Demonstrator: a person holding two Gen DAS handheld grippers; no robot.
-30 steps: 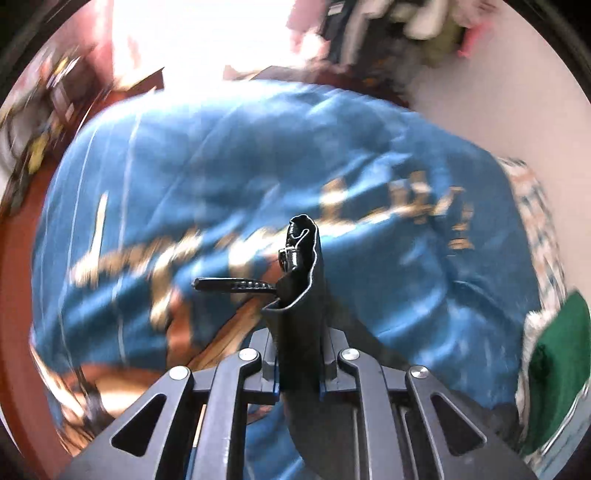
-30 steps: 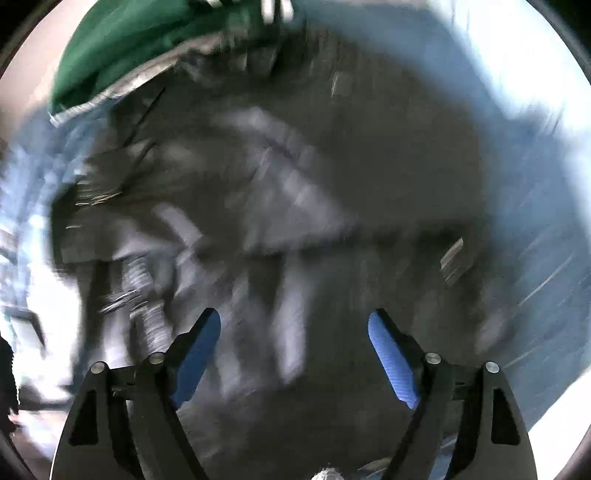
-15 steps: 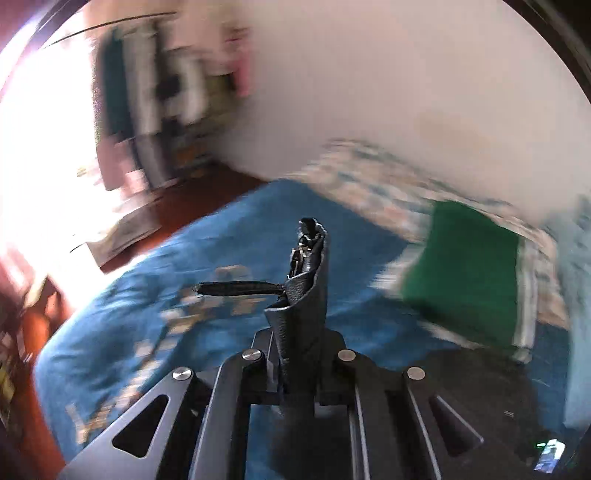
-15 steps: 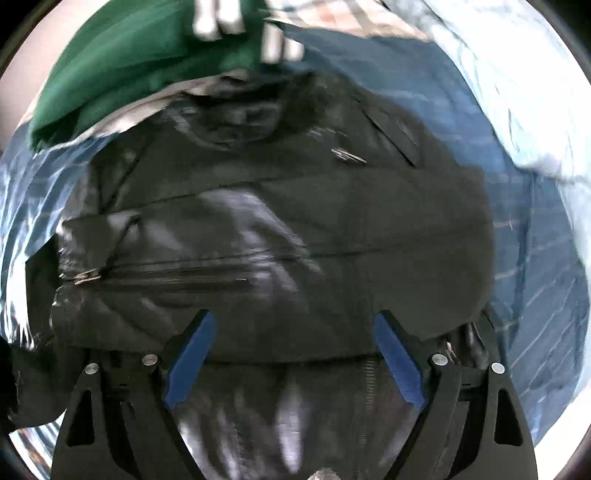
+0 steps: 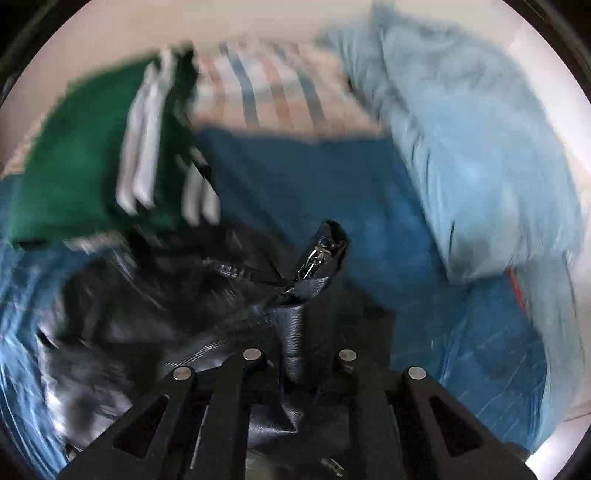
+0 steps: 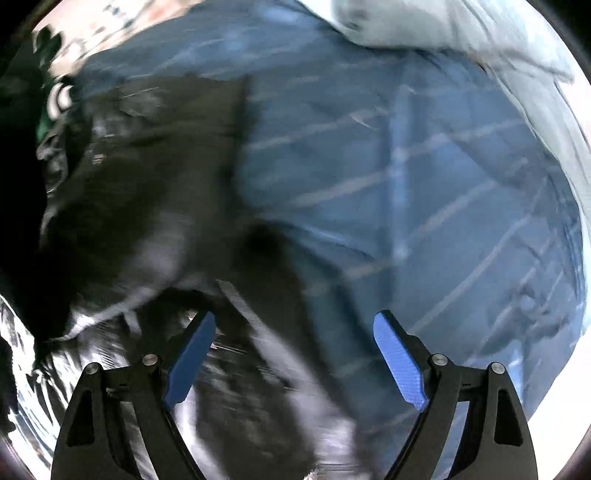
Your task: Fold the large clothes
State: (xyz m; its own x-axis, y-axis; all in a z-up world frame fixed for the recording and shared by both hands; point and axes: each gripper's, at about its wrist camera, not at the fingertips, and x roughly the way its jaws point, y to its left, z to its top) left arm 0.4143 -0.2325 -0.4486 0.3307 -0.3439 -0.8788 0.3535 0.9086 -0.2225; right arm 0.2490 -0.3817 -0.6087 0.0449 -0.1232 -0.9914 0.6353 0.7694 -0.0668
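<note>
On the bed, over a blue sheet (image 5: pixel 325 192), lies the black jacket (image 5: pixel 155 314), spread low and left in your left wrist view, much of it smeared by motion blur. Your left tool (image 5: pixel 295 354) is clamped on a fold of that jacket: a strip of grained black material stands up between the closed jaws, topped by a zipper end with a metal slider (image 5: pixel 317 258), and a dark pull tab sticks out to the left of it. Beyond the jacket, up and left, sits a green garment (image 5: pixel 74 166) with white stripes, touching or just overlapping the jacket's far edge; blur prevents a firm call. A checked cloth (image 5: pixel 273 96) lies behind it against the pale wall, and a light blue pillow (image 5: pixel 480 166) rests at the right on the sheet. In your right wrist view, your right tool (image 6: pixel 295 350) has its jaws wide apart with nothing between them; both blue pads (image 6: pixel 399 362) are bare. It looks down over the jacket's right edge: black material (image 6: pixel 147 184) fills the left half, the striped blue sheet (image 6: pixel 424 203) the right, with the boundary running roughly between the jaws. The pillow (image 6: pixel 461 33) shows at the top right. Whether the pads touch the fabric below cannot be told.
</note>
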